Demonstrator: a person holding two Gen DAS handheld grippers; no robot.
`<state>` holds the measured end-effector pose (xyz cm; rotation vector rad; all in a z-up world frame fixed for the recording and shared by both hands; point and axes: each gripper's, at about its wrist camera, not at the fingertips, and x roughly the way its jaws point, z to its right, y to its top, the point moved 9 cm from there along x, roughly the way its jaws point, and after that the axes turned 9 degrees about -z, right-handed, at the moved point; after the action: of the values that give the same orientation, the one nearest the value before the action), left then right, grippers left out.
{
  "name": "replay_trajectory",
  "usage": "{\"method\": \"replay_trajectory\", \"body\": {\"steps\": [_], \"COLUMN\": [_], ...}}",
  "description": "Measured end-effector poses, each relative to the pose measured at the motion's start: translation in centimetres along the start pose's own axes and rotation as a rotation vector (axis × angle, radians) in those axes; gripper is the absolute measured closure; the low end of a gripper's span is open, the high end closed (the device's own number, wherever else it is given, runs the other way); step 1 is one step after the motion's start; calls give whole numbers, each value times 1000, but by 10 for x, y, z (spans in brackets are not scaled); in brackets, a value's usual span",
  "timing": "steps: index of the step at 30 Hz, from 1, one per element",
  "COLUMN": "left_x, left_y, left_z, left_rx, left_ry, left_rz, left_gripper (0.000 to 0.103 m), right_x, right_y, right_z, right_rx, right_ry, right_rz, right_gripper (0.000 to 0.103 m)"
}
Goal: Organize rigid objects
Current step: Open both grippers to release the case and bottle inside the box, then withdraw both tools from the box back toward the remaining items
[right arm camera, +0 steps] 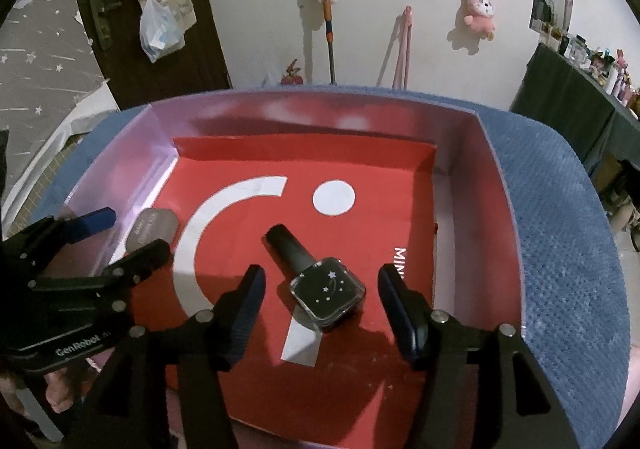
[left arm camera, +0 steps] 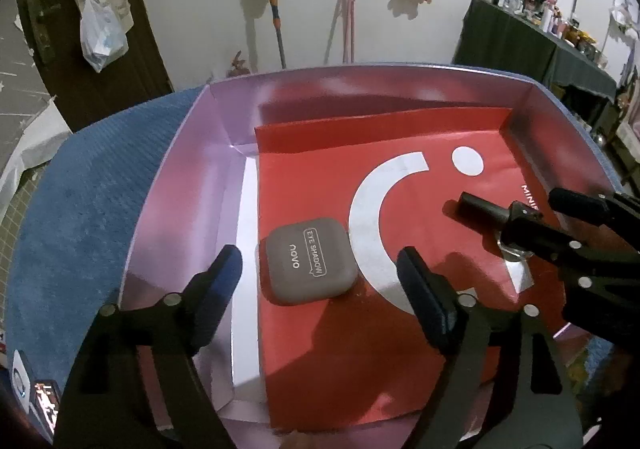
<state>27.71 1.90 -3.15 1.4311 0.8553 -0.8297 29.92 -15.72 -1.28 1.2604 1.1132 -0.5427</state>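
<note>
A grey-brown eye shadow case (left arm camera: 307,261) lies on the red liner inside a pink box (left arm camera: 192,185). My left gripper (left arm camera: 320,281) is open and empty, with its fingers either side of the case, just above it. A black nail polish bottle (right arm camera: 320,277) with a star-printed square body lies on its side on the red liner (right arm camera: 360,241). My right gripper (right arm camera: 322,301) is open and empty, straddling the bottle. The bottle's cap (left arm camera: 480,207) also shows in the left wrist view, partly behind the right gripper (left arm camera: 568,225). The case (right arm camera: 154,229) shows in the right wrist view, partly behind the left gripper (right arm camera: 120,237).
The pink box (right arm camera: 496,209) sits on a blue textured cloth (right arm camera: 560,209). A small white gadget (left arm camera: 20,381) lies on the cloth at the lower left. Beyond are a wall with plush toys, a dark door and a cluttered dark table (left arm camera: 540,41).
</note>
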Motion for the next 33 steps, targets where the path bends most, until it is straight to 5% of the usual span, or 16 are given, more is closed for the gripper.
{"method": "replay_trajectory", "body": {"steps": [4, 10, 23, 33], "left_x": [-8, -23, -56, -82], "left_y": [-1, -3, -9, -18], "left_z": [-3, -6, -2, -7], "left_rx": [-10, -28, -21, -63], "left_ry": [2, -4, -5, -13], "left_rz": [15, 39, 124, 165], "left_gripper": [12, 11, 0, 0], "right_x": [-13, -32, -65, -96], "right_y": [3, 4, -6, -22], "right_z": [1, 0, -8, -14], "right_rx": [6, 13, 26, 36], "right_ry": [7, 14, 77, 102], "right_rz": [32, 77, 166, 278], "right_gripper": [38, 32, 0, 0]}}
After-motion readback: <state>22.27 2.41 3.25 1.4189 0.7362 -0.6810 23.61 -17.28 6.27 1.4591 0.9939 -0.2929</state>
